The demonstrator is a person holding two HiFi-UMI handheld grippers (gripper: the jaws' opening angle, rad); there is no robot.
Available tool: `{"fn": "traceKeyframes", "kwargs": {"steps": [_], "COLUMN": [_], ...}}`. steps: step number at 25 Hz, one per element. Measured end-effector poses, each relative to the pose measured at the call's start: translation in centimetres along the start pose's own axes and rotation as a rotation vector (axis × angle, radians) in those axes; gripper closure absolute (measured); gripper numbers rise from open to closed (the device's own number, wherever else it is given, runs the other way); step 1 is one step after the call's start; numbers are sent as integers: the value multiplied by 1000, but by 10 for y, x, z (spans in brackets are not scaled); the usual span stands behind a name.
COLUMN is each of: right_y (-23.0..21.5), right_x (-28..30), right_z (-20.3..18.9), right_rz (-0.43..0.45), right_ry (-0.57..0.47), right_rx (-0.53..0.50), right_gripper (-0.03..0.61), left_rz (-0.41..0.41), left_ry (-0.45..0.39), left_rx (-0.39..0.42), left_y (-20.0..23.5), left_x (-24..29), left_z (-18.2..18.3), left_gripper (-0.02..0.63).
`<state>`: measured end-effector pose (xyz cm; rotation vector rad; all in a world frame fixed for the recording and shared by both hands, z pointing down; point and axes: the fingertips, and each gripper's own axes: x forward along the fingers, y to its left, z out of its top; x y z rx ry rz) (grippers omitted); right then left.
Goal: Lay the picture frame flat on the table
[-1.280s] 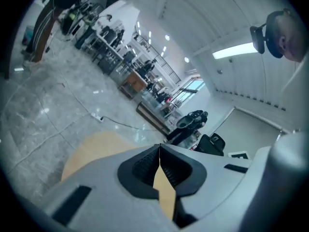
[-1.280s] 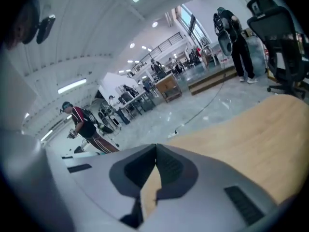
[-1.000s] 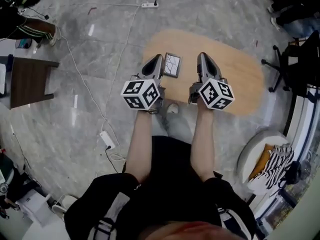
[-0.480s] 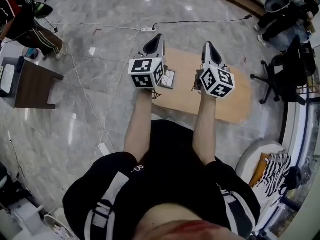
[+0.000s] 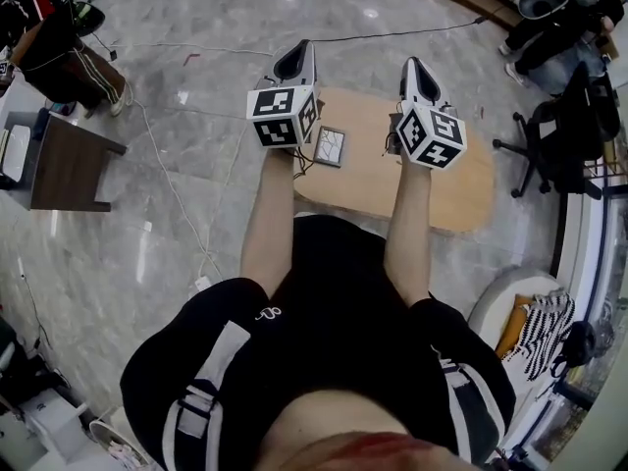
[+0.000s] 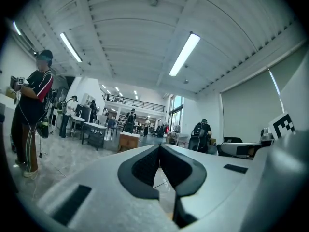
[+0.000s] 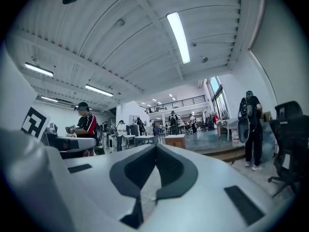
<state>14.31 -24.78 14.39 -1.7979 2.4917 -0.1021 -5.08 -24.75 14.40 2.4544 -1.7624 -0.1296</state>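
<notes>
Both tongs closed, empty: left tongs [image 5: 296, 59] and right tongs [image 5: 415, 75] held above the tabletop [image 5: 456, 189]. Between them, untouched, the picture frame [image 5: 329, 146] lies flat.

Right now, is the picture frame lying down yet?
Looks done: the picture frame lies flat on the table. Nothing is in hand: the left tool and right tool are shut and empty, held up off it. Nothing seems left.
</notes>
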Motion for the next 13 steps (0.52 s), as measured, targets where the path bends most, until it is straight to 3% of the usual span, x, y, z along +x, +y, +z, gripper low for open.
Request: {"fn": "traceKeyframes", "kwargs": {"steps": [13], "right_y": [-3], "right_x": [18], "right_z": [7], "right_rz": [3], "right_ry": [-3], "right_rx": [-55], "right_gripper": [568], "left_rz": [-7], "left_ry": [-16], "left_rx": [32], "left_y": [2], "left_x": [20], "left_z": [10], "left_gripper": [604]}}
